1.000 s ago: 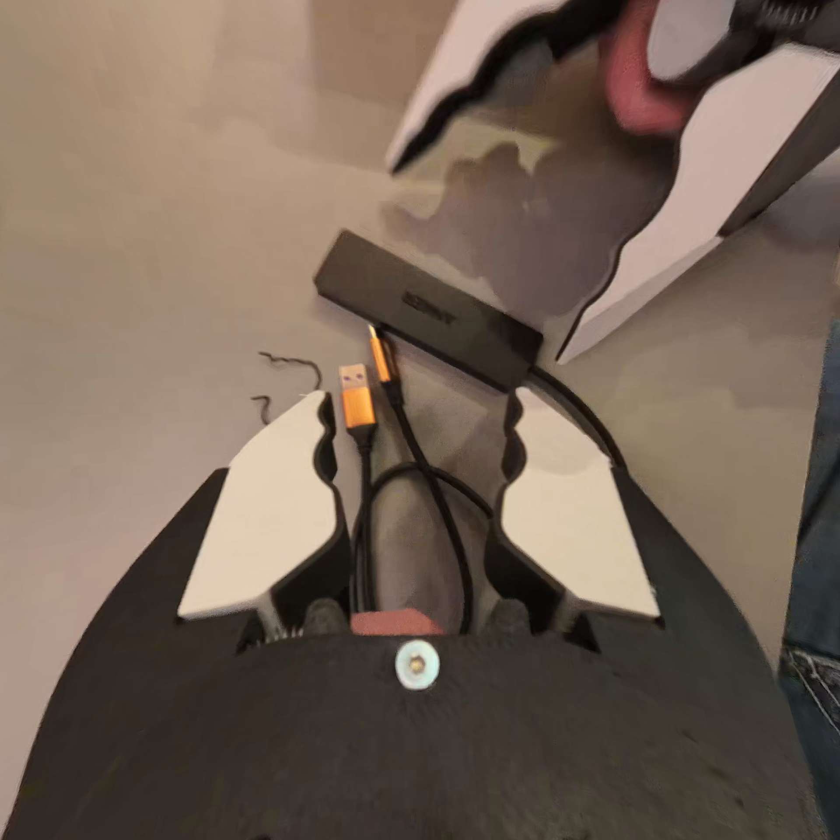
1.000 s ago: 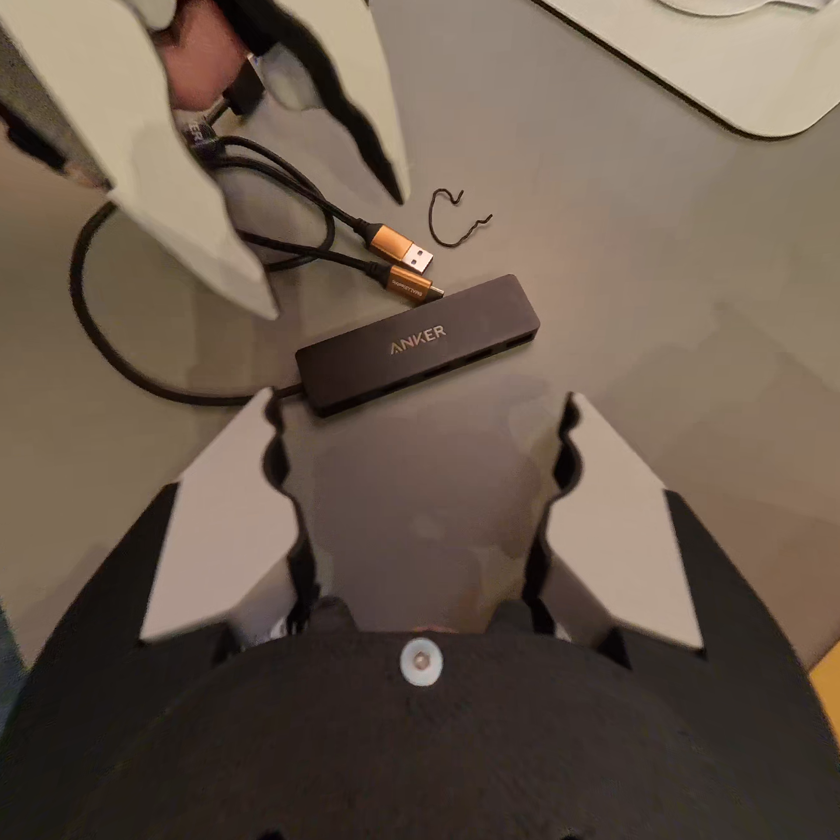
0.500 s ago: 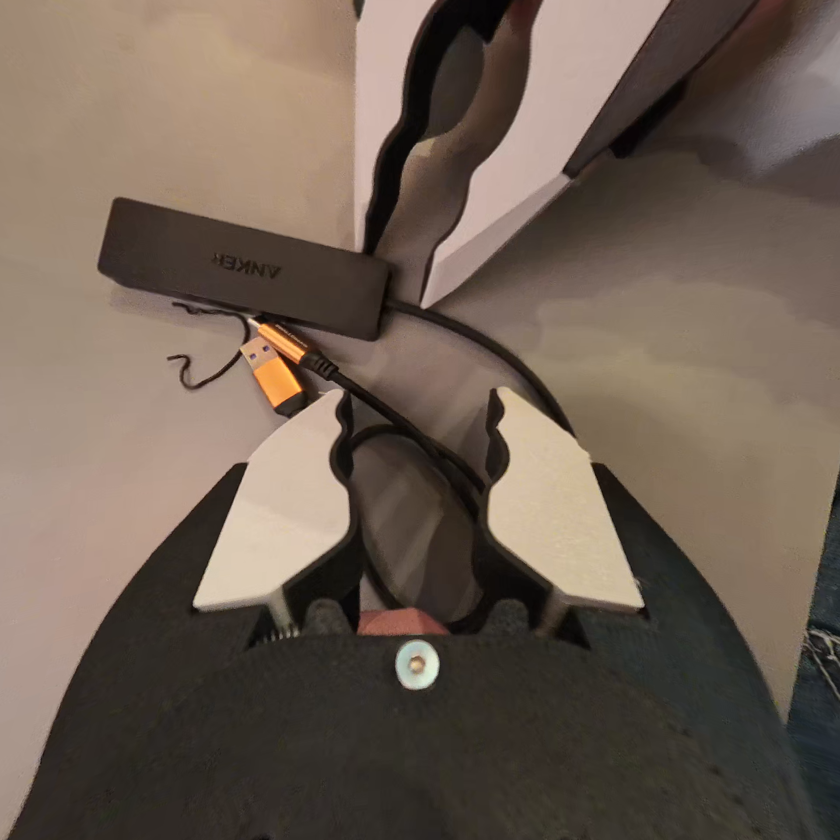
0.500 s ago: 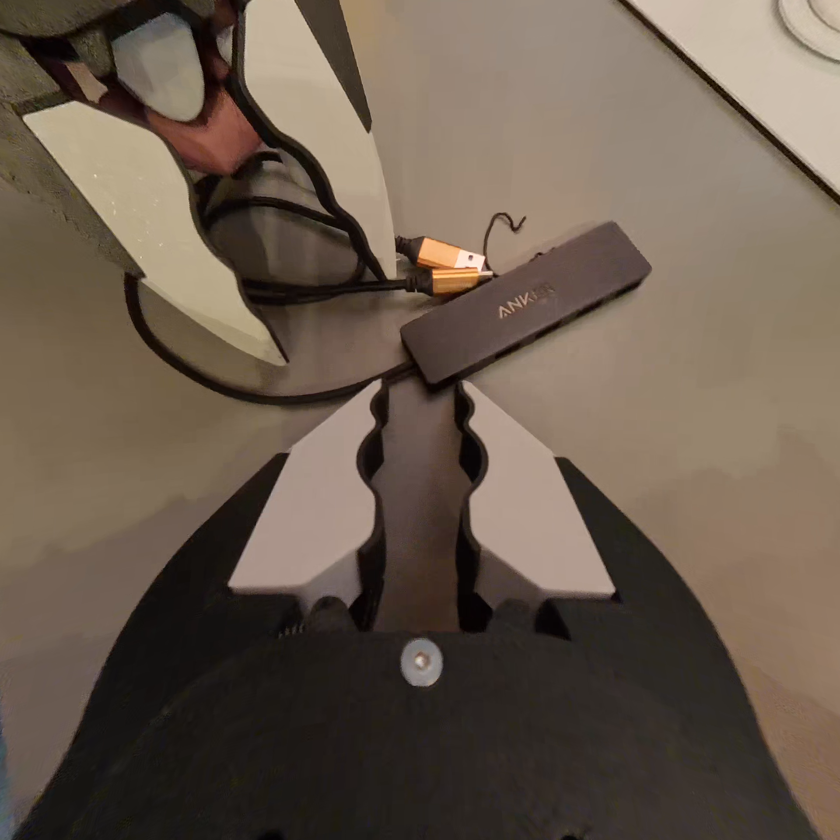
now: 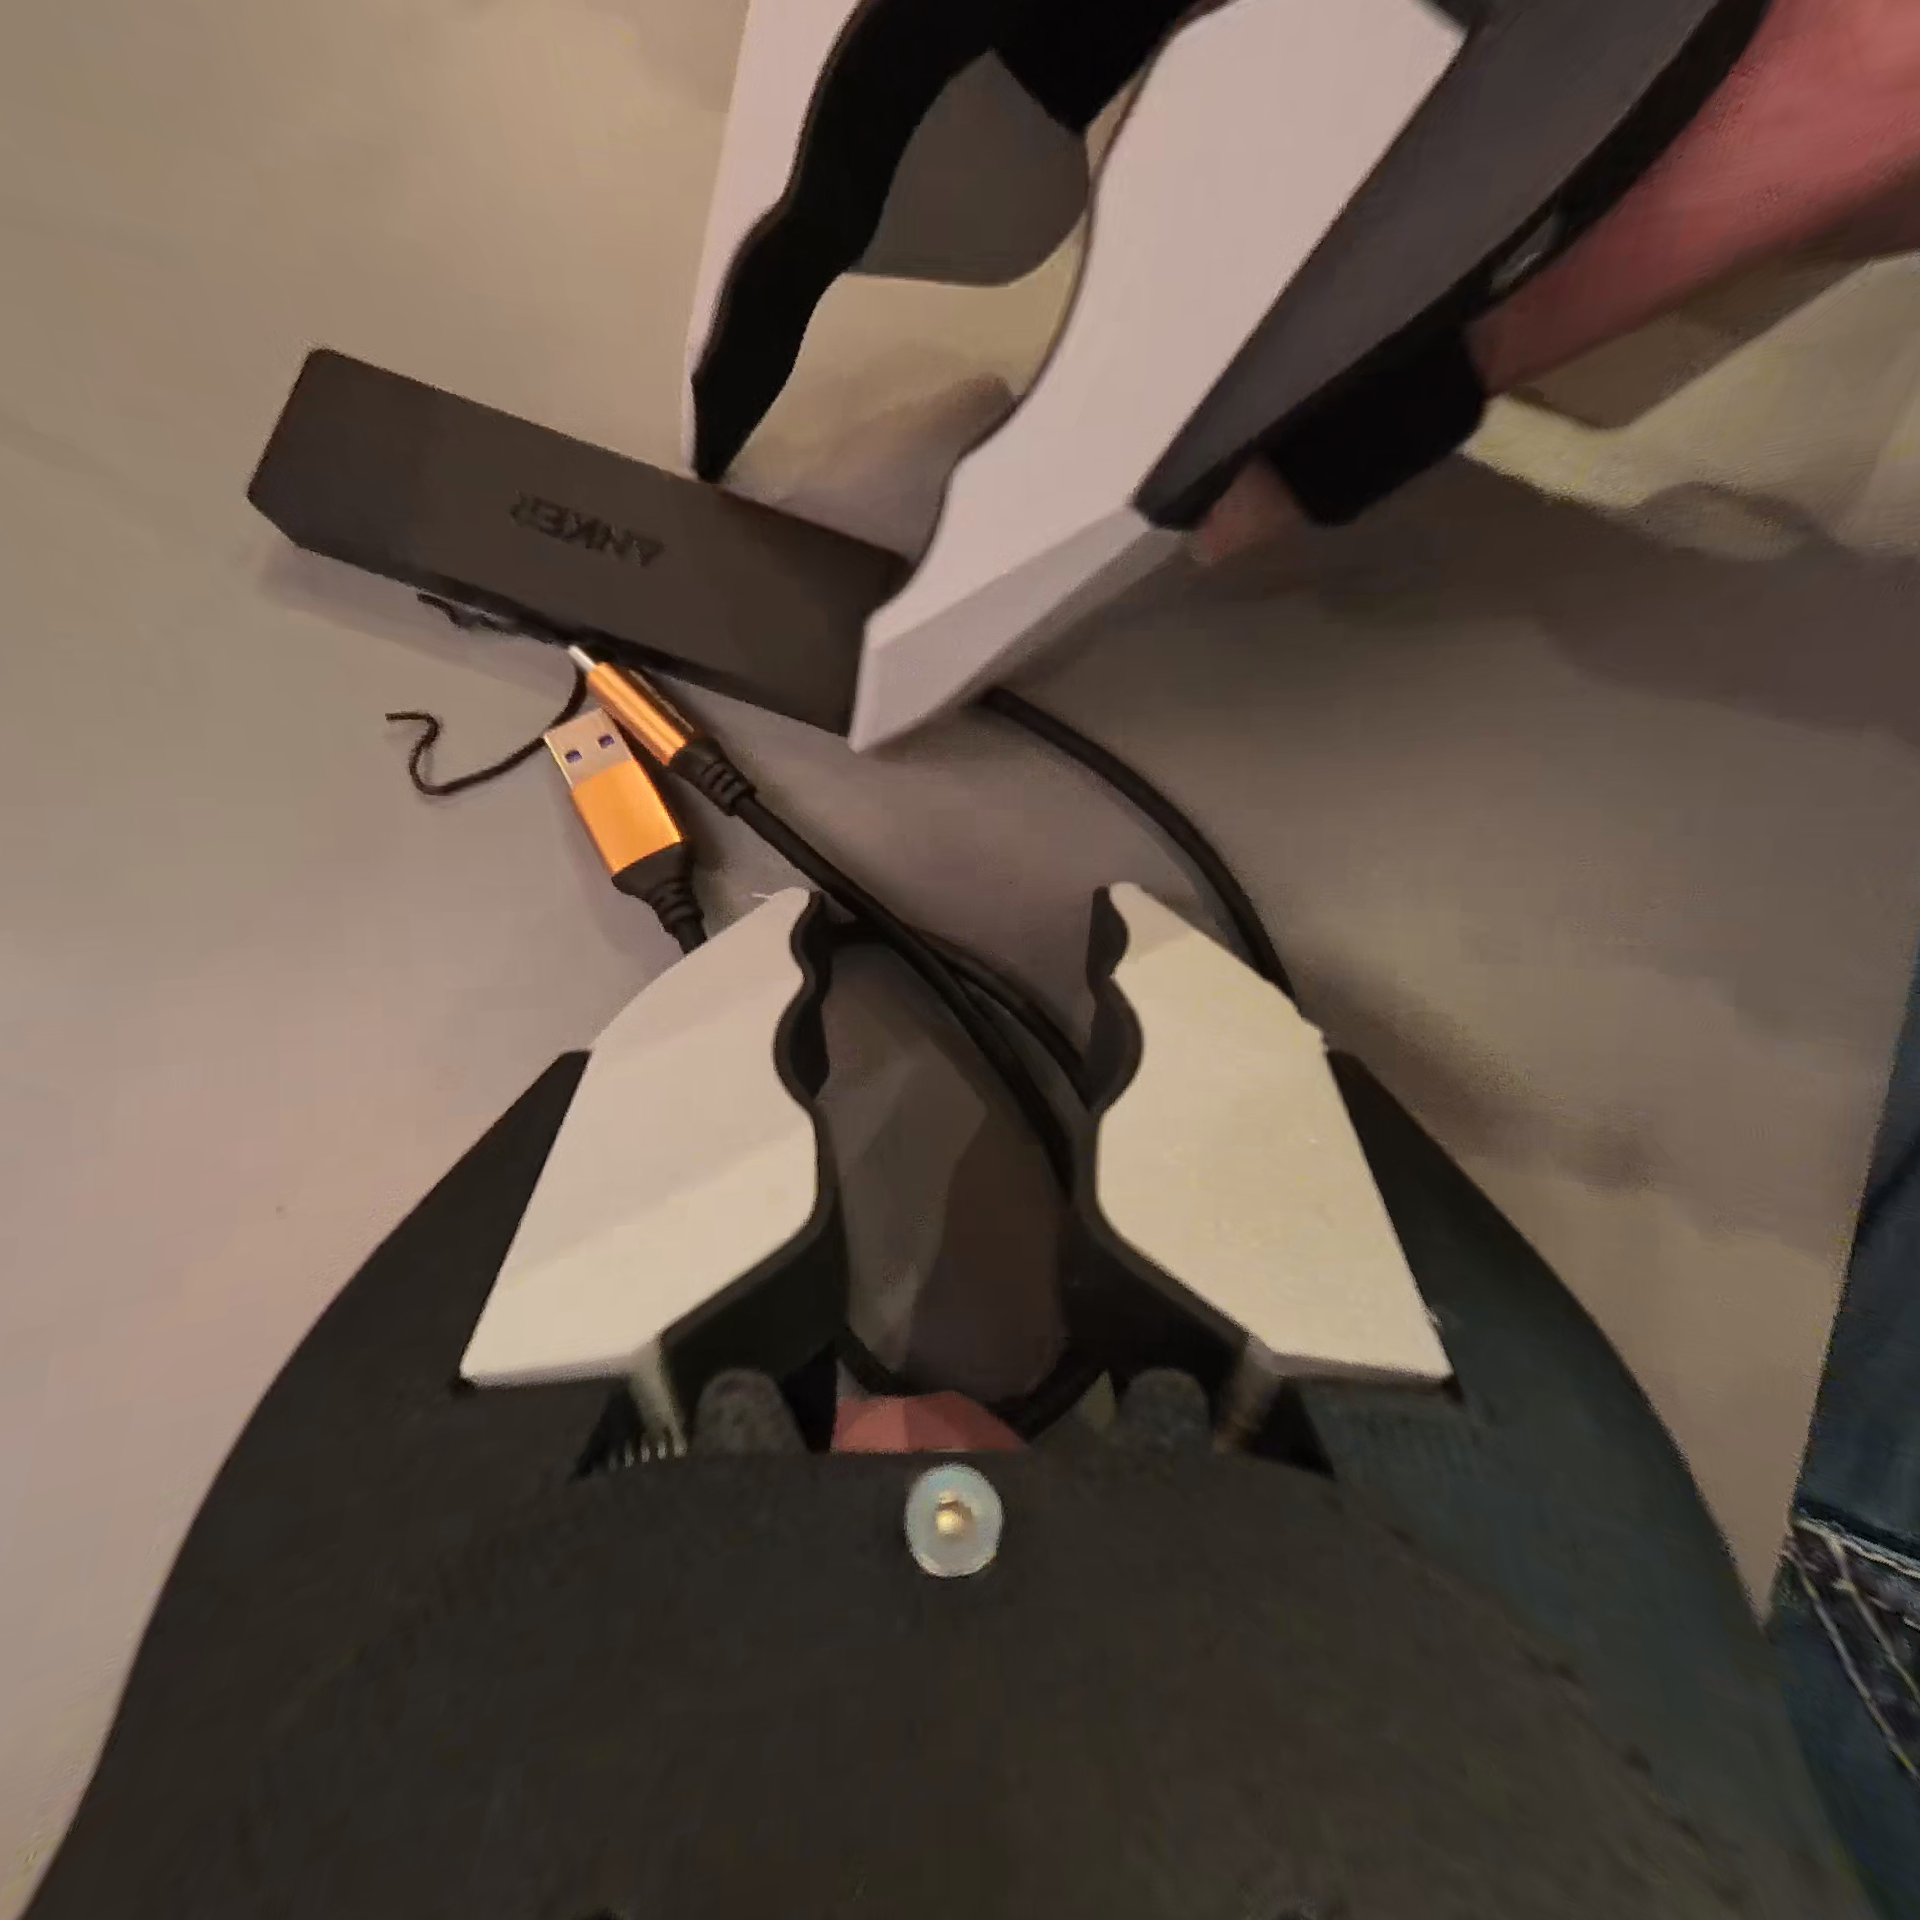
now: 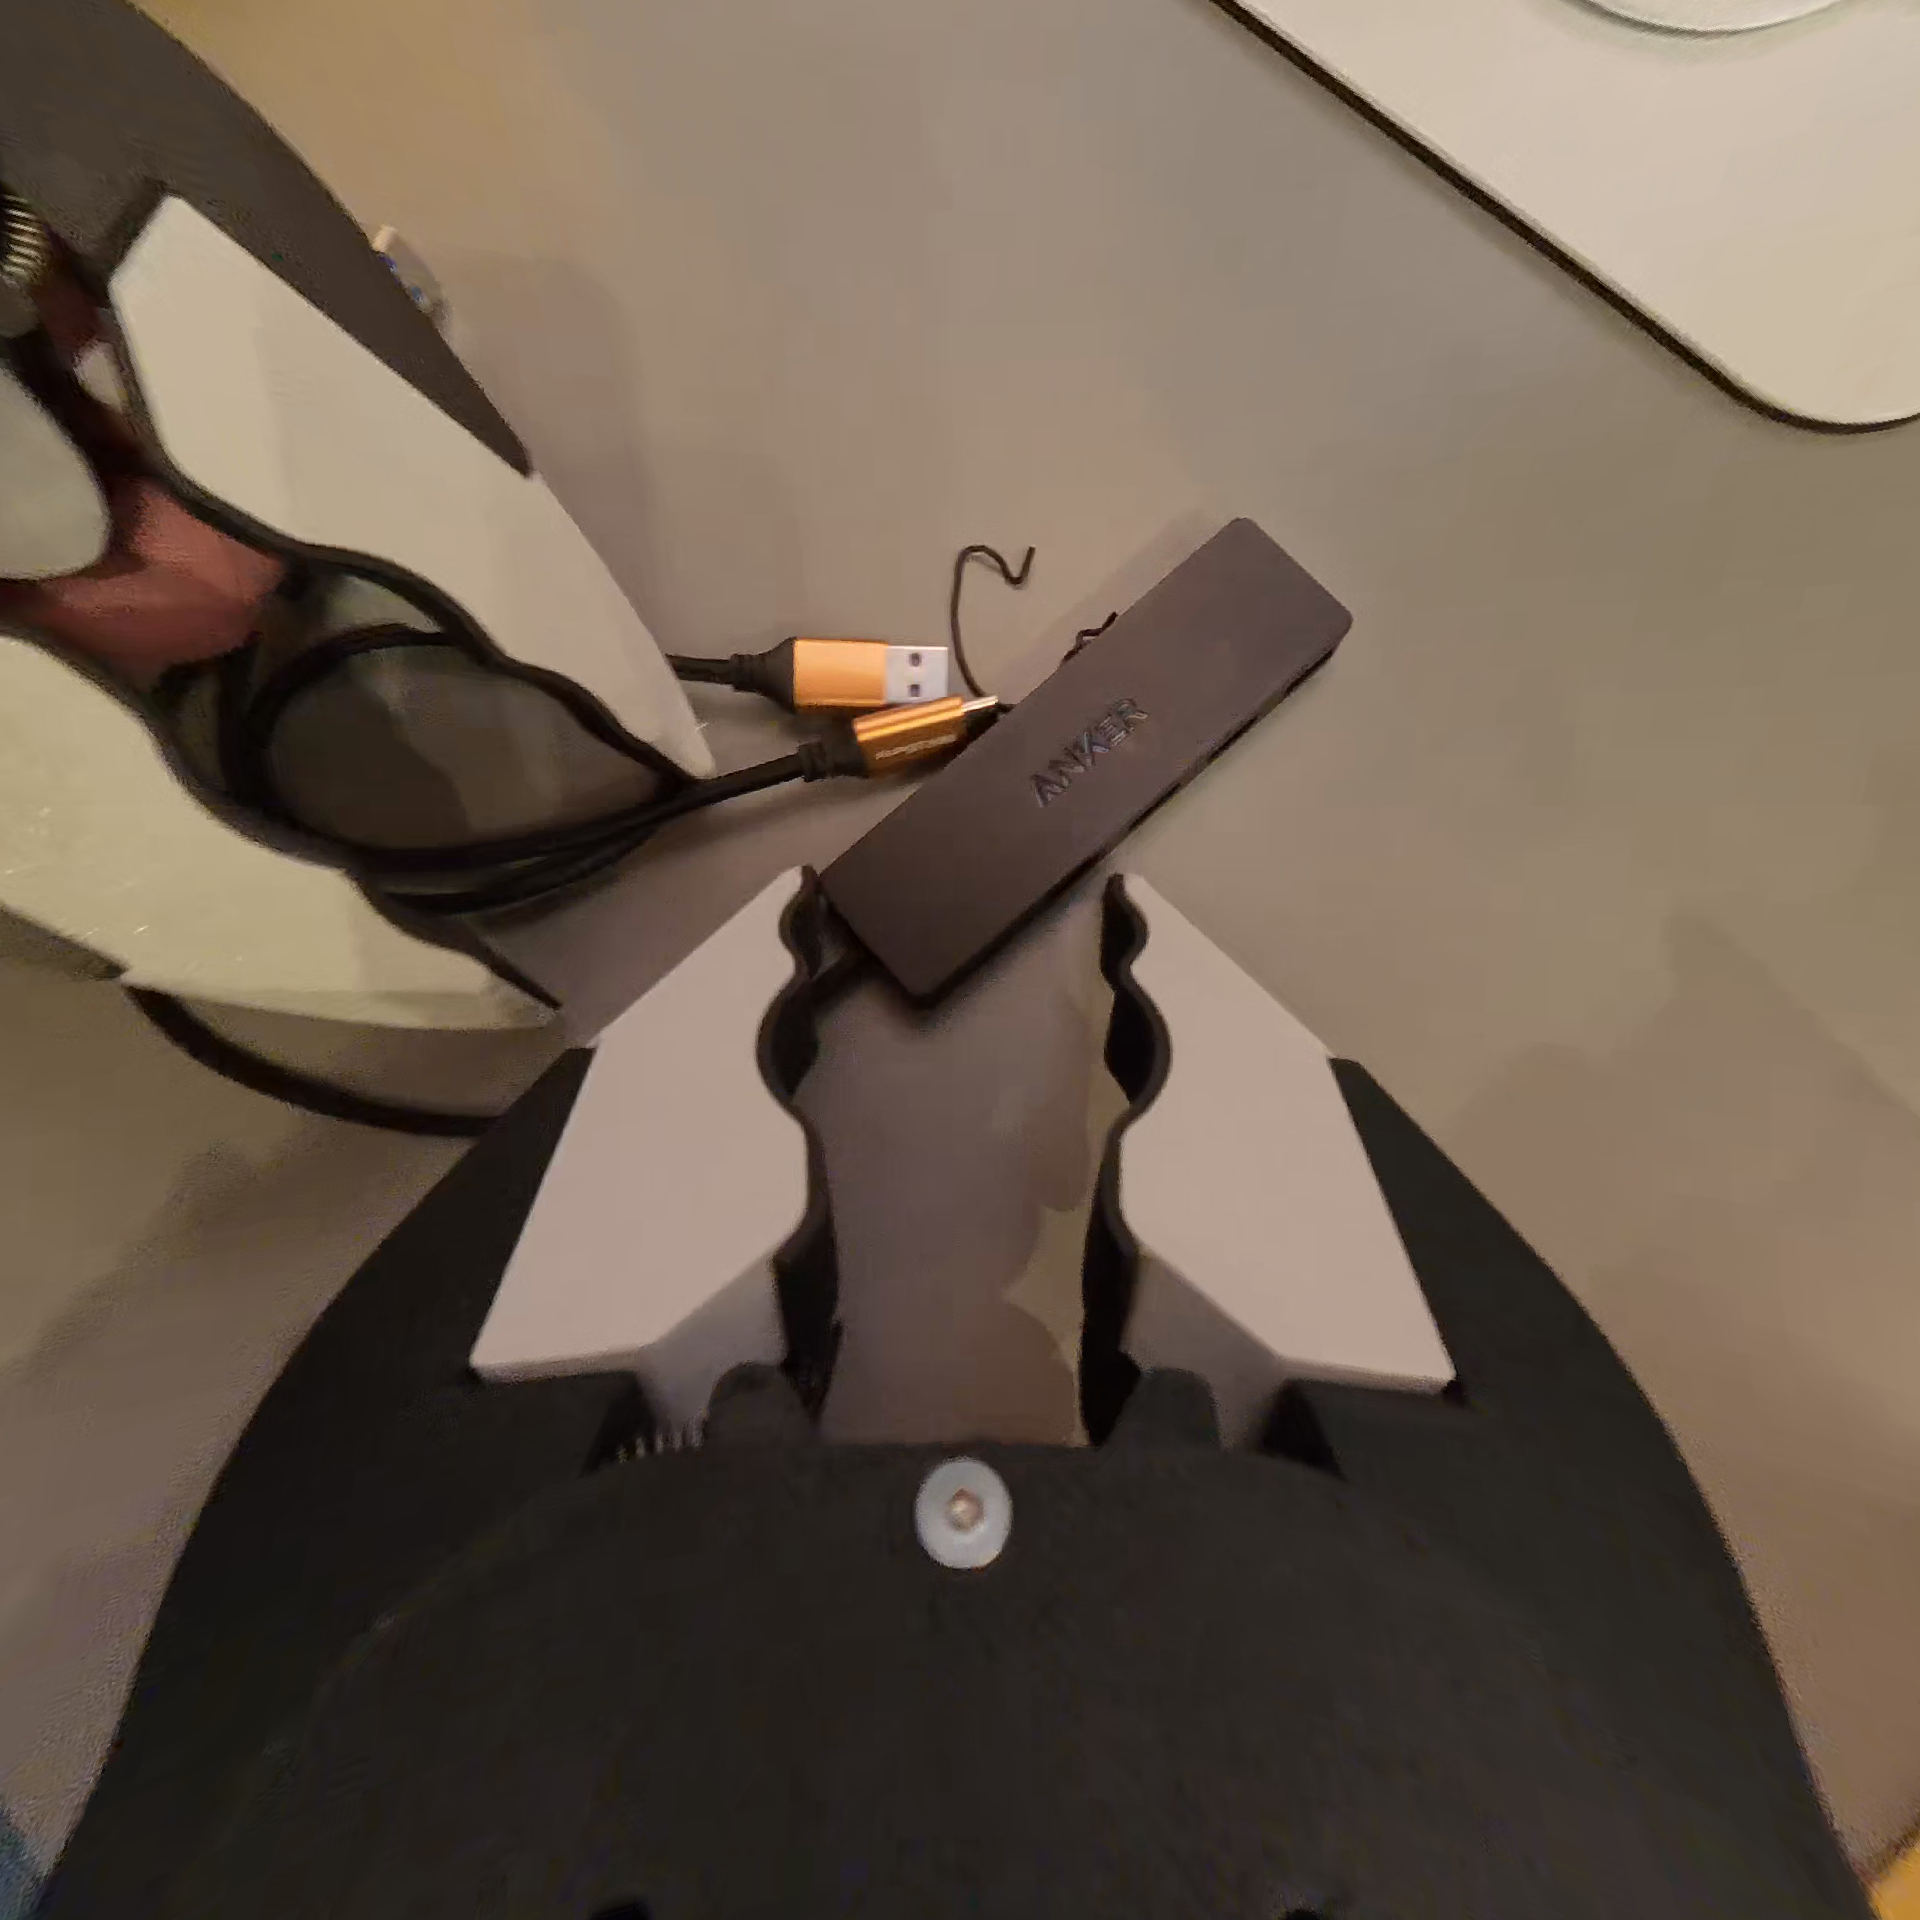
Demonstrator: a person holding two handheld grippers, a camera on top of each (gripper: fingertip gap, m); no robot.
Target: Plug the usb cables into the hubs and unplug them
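Now, starting from the left side, I see my left gripper [image 5: 954, 914] with its jaws apart, and the loop of the black cable [image 5: 997, 1029] passes between them without being pinched. Just ahead lie the two orange plugs: the wider plug [image 6: 868, 673] rests free on the grey table [image 6: 1455, 831], and the narrower plug [image 6: 914, 736] points with its tip at the side of the black hub [image 6: 1091, 764]; I cannot tell if it is inserted. A thin black thread [image 6: 982, 582] curls beside them. Further to the right, my right gripper [image 6: 961, 894] has its jaws apart around the near end of the hub, and whether they touch it I cannot tell. At the far right is a white mat [image 6: 1662, 187].
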